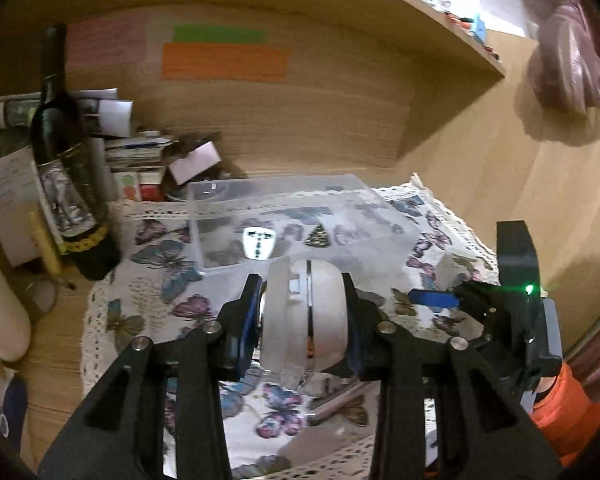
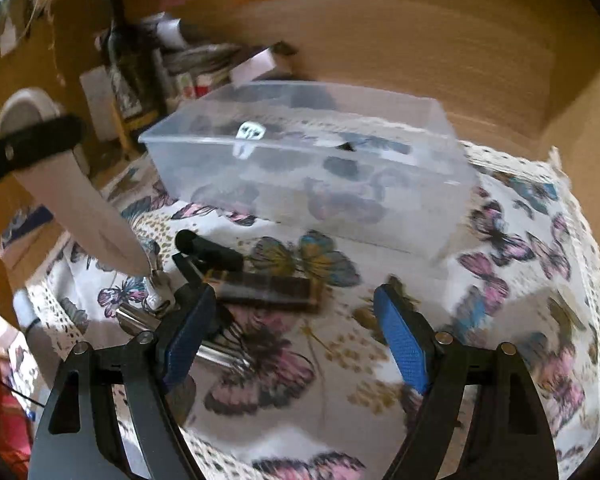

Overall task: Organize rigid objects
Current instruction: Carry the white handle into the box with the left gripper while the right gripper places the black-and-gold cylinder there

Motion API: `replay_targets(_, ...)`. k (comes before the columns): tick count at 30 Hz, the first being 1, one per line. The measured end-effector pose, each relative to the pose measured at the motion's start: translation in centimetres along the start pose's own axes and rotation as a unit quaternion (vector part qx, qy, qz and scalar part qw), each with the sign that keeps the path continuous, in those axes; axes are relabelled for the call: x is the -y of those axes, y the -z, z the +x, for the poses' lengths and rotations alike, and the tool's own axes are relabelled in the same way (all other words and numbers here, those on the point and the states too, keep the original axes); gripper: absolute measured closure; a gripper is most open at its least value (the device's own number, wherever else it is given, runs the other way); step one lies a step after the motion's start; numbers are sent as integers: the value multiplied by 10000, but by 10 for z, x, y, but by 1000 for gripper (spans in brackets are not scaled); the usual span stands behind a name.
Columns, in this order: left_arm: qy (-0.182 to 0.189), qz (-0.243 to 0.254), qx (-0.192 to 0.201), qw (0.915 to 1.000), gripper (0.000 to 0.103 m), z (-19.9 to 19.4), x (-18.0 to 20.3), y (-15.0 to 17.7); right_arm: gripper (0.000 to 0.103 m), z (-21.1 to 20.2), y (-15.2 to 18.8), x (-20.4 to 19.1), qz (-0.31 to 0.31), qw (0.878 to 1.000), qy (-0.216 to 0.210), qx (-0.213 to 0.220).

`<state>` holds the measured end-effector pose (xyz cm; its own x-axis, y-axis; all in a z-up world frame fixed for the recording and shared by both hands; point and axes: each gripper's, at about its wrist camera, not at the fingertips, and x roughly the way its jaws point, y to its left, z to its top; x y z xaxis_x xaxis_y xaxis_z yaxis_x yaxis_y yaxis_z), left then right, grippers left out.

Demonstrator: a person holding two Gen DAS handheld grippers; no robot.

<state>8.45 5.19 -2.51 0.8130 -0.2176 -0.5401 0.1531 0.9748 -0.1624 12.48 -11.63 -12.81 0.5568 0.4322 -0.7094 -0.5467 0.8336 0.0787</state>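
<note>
White rounded gadget [image 1: 320, 312] pinched in left gripper [image 1: 304, 316] near clear plastic box [image 1: 276, 204], right gripper [image 2: 296, 332] spread above butterfly cloth [image 2: 340, 360].

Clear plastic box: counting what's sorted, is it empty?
Not empty: the clear plastic box holds a small white piece and a small dark piece.

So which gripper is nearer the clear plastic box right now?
Left. The left gripper, shut on a white round object, is at the clear plastic box's near edge. The right gripper is open, further back over the cloth.
</note>
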Motion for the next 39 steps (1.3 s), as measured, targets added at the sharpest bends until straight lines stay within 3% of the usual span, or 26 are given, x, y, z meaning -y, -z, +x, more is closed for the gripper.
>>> replay_targets(4,-69,-1,46,10000,66,0,-7,0,23,20,-6,-8,-58,9994,113,-316)
replay_targets(8,-15,0,59,10000,66,3,-11,0,9,31,-10,-8,40,9987,130,-494)
replay_targets(17,-22,104,26,9999,66,10,-9,-2,9,41,-10,-10,96,9980,-6,-619)
replay_targets(18,-14,97,23,9999,67,11,-9,-2,12,41,-11,-10,98,9981,-14,-606)
replay_targets(19,-9,84,24,10000,67,11,-9,-2,21,40,-11,-10,103,9982,-29,-595)
replay_targets(22,15,55,63,10000,66,9,-9,-4,21,37,-8,-7,151,9983,47,-560)
replay_targets(30,-50,137,363,9992,66,-7,-2,-24,21,6,-6,8,306,9994,164,-95)
replay_targets(39,-227,184,714,9970,67,-13,6,-62,21,-44,-34,28,455,9955,252,787)
